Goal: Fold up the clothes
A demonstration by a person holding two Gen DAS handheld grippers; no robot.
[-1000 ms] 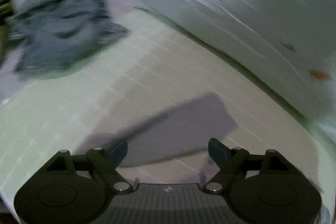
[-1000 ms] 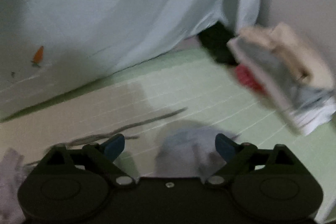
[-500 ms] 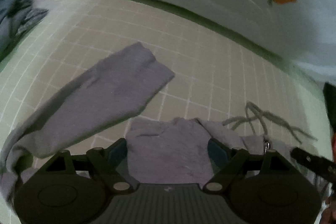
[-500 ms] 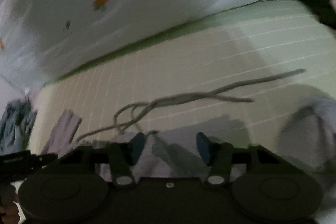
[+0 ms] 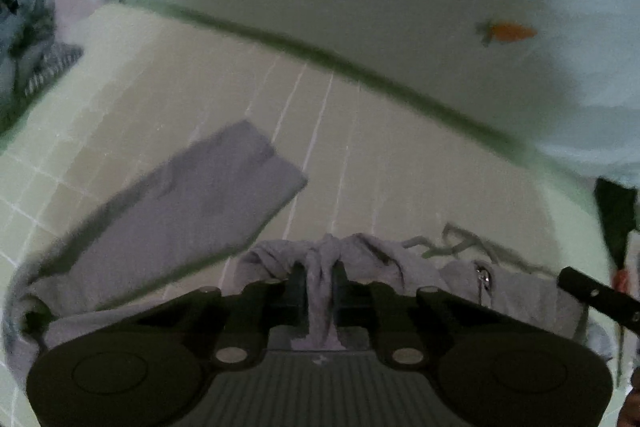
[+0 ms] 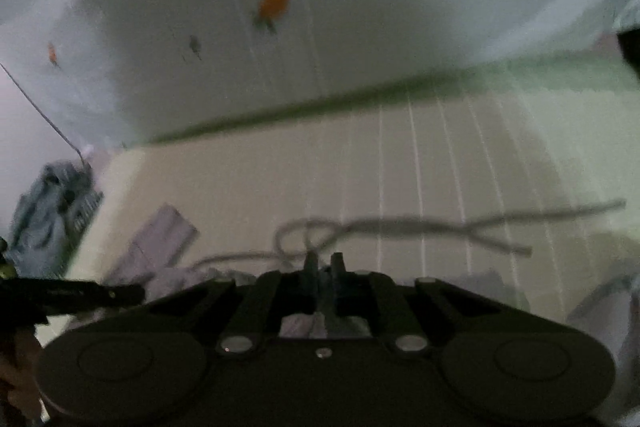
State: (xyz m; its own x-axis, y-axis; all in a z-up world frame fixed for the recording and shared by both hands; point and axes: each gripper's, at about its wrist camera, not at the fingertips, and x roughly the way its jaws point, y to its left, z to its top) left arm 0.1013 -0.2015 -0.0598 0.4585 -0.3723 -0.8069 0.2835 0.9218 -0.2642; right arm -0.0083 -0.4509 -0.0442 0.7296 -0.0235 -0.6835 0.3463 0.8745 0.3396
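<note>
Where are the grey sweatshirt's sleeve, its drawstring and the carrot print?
grey sweatshirt sleeve [image 5: 180,203], left wrist view, middle of the flat sleeve.
drawstring [image 6: 420,225], right wrist view, straight stretch past the loop.
carrot print [image 5: 510,31], left wrist view, orange body.

The grey hooded garment lies crumpled on the checked mat, a bunched fold of its cloth pinched between the closed jaws of the left gripper and rising in a ridge just ahead of them. One flat sleeve stretches away to the left of those jaws, its squared cuff farthest from them. Its pale drawstring loops just ahead of the right gripper, whose jaws close on another fold, and trails off to their right.
</note>
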